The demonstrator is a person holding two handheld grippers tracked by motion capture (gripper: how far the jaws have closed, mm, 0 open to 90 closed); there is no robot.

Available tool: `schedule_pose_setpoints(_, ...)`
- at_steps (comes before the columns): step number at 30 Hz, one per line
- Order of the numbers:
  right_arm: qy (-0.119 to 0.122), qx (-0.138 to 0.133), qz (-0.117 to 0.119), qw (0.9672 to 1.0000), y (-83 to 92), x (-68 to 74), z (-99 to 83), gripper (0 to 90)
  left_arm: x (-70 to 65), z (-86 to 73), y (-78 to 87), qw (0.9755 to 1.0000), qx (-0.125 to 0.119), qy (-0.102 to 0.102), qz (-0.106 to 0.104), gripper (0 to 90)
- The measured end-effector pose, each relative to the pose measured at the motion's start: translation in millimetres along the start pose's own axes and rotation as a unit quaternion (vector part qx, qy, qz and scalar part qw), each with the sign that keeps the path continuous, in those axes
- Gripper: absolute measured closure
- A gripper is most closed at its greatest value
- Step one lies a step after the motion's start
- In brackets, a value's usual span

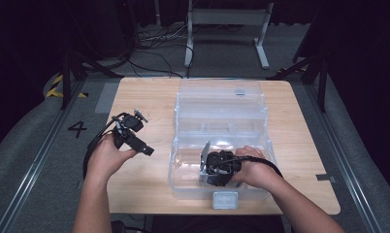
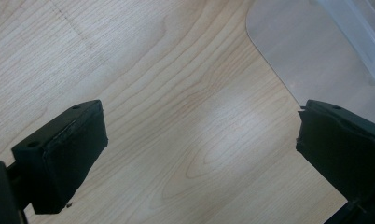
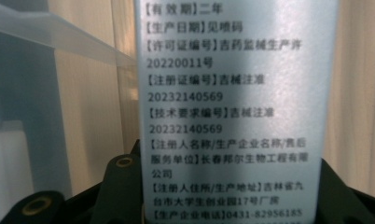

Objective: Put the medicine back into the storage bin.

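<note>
A clear plastic storage box stands open on the wooden table, its lid laid back. My right gripper is down inside the box, shut on a flat silver packet held upright. In the right gripper view the packet carries printed black text and sits between the jaws of the right gripper, with the box wall behind it. Left of the box, my left gripper hovers over bare table. Its jaws stand wide apart, so the left gripper is open and holds nothing.
A translucent latch hangs at the box's front edge. A rounded corner of clear plastic lies just beyond the left gripper's right jaw. Dark floor, cables and a metal frame lie past the table's far edge.
</note>
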State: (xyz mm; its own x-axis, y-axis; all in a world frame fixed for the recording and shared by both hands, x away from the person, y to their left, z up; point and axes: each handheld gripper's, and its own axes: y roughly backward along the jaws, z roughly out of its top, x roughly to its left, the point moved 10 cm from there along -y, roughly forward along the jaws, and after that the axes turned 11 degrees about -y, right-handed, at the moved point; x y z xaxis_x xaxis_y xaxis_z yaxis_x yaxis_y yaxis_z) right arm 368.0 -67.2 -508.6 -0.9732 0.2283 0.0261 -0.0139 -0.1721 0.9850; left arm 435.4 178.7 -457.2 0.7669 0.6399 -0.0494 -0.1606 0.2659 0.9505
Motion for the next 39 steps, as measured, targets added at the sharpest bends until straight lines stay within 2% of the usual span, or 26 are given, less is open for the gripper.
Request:
schedule_pose_setpoints(9,0.01,0.007,0.007,0.9999,-6.9,2.9,0.2,55.8,0.8,-0.1,-0.4,1.0,-0.001,0.001,0.0,1.7)
schedule_pose_setpoints(12,0.006,0.009,0.012,0.9999,-6.7,3.9,-0.2,52.0,0.7,-0.5,-0.8,1.0,0.005,-0.002,0.001,1.7)
schedule_pose_setpoints(13,0.007,0.0,0.017,0.9998,-6.0,4.8,1.3,50.2,0.4,-0.5,-1.0,1.0,0.005,-0.002,0.0,1.6)
schedule_pose_setpoints(17,0.01,-0.018,0.023,0.9995,3.6,5.9,3.4,47.2,0.2,0.1,-0.9,1.0,0.003,-0.001,0.002,1.7)
schedule_pose_setpoints(19,0.008,-0.019,0.023,0.9995,6.9,6.5,2.9,47.1,0.2,0.1,-1.0,1.0,0.003,-0.001,0.001,1.7)
schedule_pose_setpoints(22,0.011,-0.035,0.018,0.9992,19.6,8.5,3.7,44.7,0.5,0.6,-1.8,1.0,0.005,-0.001,0.001,1.6)
schedule_pose_setpoints(25,0.009,-0.039,0.016,0.9991,26.6,9.2,2.9,40.8,0.2,1.4,-2.3,1.0,0.006,-0.002,-0.001,1.6)
schedule_pose_setpoints(33,-0.016,-0.052,-0.002,0.9985,50.8,7.0,-4.8,40.1,-0.5,6.3,-2.3,1.0,0.006,-0.006,-0.003,1.5)
schedule_pose_setpoints(34,-0.026,-0.055,0.003,0.9981,55.8,5.2,-8.1,39.7,-0.4,7.2,-2.6,0.9999,0.006,-0.008,-0.004,1.5)
schedule_pose_setpoints(37,-0.032,-0.061,0.003,0.9976,60.4,2.7,-11.1,39.8,-0.5,7.7,-3.5,0.9999,0.007,-0.007,-0.005,1.5)
schedule_pose_setpoints(39,-0.047,-0.059,0.0,0.9971,64.9,0.9,-15.4,39.6,-0.6,7.8,-3.7,0.9999,0.007,-0.007,-0.005,1.5)
